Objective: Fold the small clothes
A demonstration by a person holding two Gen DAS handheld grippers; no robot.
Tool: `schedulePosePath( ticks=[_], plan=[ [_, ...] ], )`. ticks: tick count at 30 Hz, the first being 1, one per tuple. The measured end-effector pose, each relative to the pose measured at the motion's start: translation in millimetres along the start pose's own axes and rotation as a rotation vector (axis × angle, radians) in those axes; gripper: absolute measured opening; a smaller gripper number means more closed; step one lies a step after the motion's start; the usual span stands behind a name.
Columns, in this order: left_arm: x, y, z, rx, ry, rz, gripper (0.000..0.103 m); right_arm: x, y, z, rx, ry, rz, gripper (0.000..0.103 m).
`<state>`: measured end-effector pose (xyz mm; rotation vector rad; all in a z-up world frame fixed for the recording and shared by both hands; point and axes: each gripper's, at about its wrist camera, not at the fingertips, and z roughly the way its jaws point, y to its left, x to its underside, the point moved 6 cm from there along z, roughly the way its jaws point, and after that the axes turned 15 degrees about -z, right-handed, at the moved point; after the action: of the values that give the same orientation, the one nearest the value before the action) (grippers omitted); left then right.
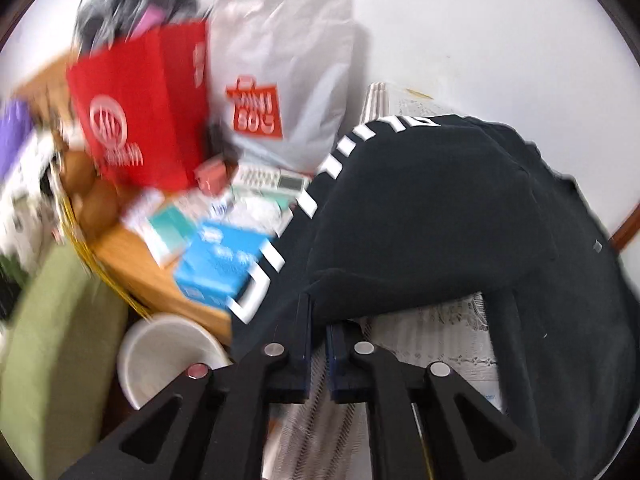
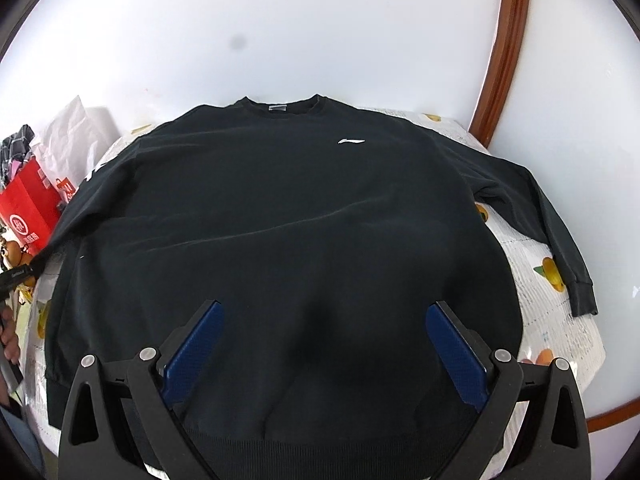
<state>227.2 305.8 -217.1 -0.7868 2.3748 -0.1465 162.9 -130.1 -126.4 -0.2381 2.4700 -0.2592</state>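
On the surface (image 2: 532, 280), a black sweatshirt (image 2: 280, 220) lies flat, front up, collar toward the wall, its sleeve at the right trailing over the patterned cloth. Above the sweatshirt's hem, the right gripper (image 2: 322, 352) hovers with jaws wide apart. At the sweatshirt's other sleeve, the left gripper (image 1: 318, 344) has its jaws clamped on the dark fabric. Beyond that sleeve stand a red bag (image 1: 140, 104) and a blue box (image 1: 220, 264).

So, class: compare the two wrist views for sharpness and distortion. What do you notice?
Left wrist view: motion blur smears the red bag and blue box. Right wrist view: sharp, the black sweatshirt crisp, though the fisheye bows the wooden trim.
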Motion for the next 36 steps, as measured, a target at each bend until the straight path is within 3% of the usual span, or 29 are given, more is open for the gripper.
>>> schedulePosePath(
  ticks=[3, 7, 9, 14, 18, 21, 27, 32, 34, 36],
  plan=[
    [-16, -11, -27, 0.01, -0.055, 0.016, 0.005, 6, -6, -11, 0.001, -0.022, -0.005, 0.1],
    [-32, -57, -78, 0.03, -0.177, 0.085, 0.005, 8, -29, -15, 0.002, -0.046, -0.005, 0.1],
    [-36, -92, -103, 0.071, -0.239, 0.119, 0.005, 5, -45, -16, 0.011, -0.06, -0.008, 0.1],
    [-34, -175, -133, 0.149, -0.289, 0.196, 0.005, 4, -87, -25, 0.006, -0.106, 0.022, 0.1],
    [-11, -256, -126, 0.217, -0.252, 0.303, 0.005, 19, -117, -25, 0.048, -0.107, 0.04, 0.1],
    [23, -311, -101, 0.23, -0.199, 0.407, 0.005, 37, -137, -16, 0.03, -0.077, 0.084, 0.1],
    [76, -359, -54, 0.25, -0.044, 0.475, 0.007, 64, -158, -9, 0.061, -0.028, 0.09, 0.1],
    [102, -362, -42, 0.255, 0.08, 0.449, 0.027, 67, -158, -8, 0.057, -0.027, 0.074, 0.1],
    [102, -348, -52, 0.297, 0.073, 0.43, 0.058, 59, -149, -7, 0.042, -0.038, 0.053, 0.1],
    [97, -328, -66, 0.322, 0.039, 0.402, 0.067, 45, -133, -6, 0.024, -0.056, 0.009, 0.1]
  ],
)
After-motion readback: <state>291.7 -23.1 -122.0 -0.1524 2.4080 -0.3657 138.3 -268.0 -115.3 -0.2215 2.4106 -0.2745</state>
